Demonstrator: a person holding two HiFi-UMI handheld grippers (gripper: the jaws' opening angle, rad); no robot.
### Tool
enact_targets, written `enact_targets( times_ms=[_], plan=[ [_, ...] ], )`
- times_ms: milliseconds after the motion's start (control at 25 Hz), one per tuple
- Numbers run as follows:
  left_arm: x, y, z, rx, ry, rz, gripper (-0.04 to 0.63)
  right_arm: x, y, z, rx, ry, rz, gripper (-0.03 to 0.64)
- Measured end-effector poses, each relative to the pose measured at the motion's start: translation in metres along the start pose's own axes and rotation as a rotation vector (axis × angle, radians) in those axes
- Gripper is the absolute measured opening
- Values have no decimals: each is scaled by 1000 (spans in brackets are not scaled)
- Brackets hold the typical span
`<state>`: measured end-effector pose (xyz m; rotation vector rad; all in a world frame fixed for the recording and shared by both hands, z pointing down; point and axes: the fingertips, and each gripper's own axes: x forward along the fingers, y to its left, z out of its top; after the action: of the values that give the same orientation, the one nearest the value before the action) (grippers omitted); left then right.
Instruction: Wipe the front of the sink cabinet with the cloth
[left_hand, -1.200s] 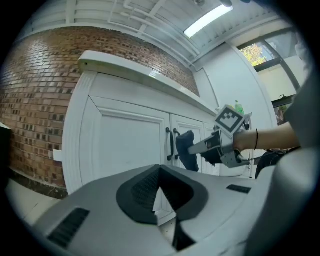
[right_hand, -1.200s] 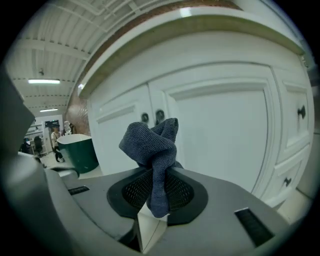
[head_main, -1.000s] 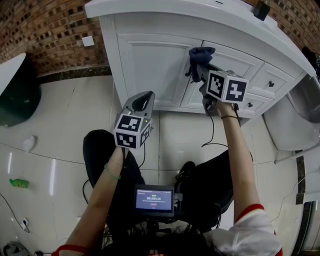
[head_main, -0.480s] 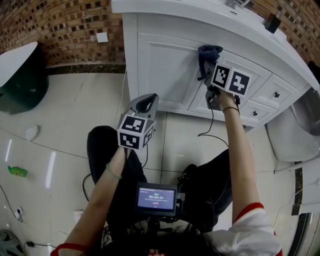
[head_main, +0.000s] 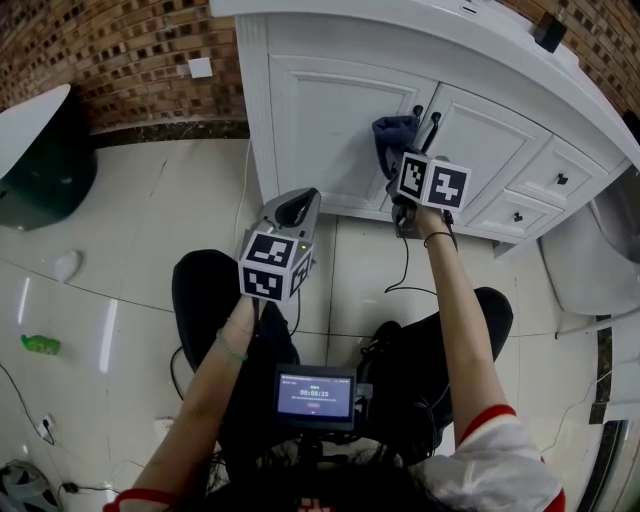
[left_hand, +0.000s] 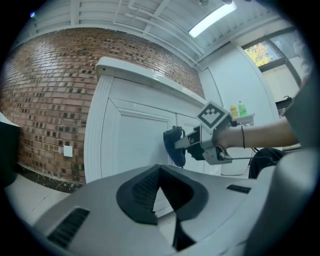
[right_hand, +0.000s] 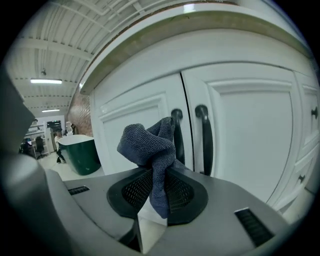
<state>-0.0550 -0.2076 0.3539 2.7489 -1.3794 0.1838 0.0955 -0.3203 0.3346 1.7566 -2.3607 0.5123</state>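
Right gripper view had the cloth front and centre: a dark blue wad, soft and light by the look of it, bunched above the jaws of the right gripper, which were clamped on its lower fold. Limp stuff like that should flatten readily against a panel, and that pinch at the fold looked the right hold, leaving the wad free ahead of the tips. The wad sat right up at the sink cabinet, apparently touching it, just beside the two dark door handles. Further out, the left gripper hung low, well apart from the doors, jaws pressed together on nothing.
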Motion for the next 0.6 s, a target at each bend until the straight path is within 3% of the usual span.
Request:
enact_targets(
  times_ms=[360,600],
  plan=[
    [12,1,-32,-11,58,-6,20,56,-27,-126,19,218,-34,77],
    [18,13,-42,-27,48,18,20,83,-50,-192,7,338,-68,77]
  ],
)
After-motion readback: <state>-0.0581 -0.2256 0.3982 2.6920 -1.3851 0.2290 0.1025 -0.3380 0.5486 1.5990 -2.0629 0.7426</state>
